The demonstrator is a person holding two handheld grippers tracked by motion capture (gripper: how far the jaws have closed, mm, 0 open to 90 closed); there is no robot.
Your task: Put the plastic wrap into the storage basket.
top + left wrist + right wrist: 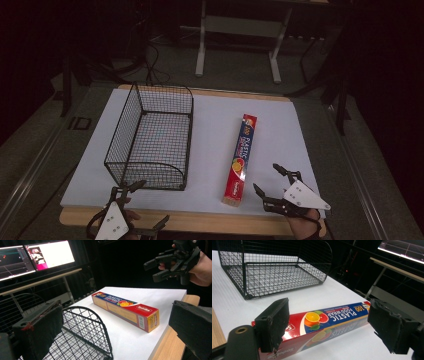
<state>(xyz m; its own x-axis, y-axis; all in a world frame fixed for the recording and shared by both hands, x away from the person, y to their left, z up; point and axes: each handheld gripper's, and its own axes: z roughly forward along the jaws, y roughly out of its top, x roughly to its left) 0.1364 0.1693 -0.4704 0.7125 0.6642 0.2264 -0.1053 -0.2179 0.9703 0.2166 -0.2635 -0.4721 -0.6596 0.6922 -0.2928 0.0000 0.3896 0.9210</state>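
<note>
A long red and blue box of plastic food wrap (240, 160) (125, 310) (322, 323) lies on the white board, right of centre, its red end toward me. A black wire basket (152, 137) (85, 332) (277, 267) stands empty to its left. My right gripper (272, 181) (329, 325) is open near the box's near end, jaws either side of the box in the right gripper view, not touching it. My left gripper (150, 205) (115, 327) is open at the front edge, just before the basket's near wall. The left gripper view also catches the right gripper (162, 265) held by a hand.
The white board (280, 125) rests on a wooden table (200, 222) whose edge shows at the front. Beyond the far edge stand a metal desk frame (237, 30) and cables on the floor. Monitors (35, 256) glow in the background.
</note>
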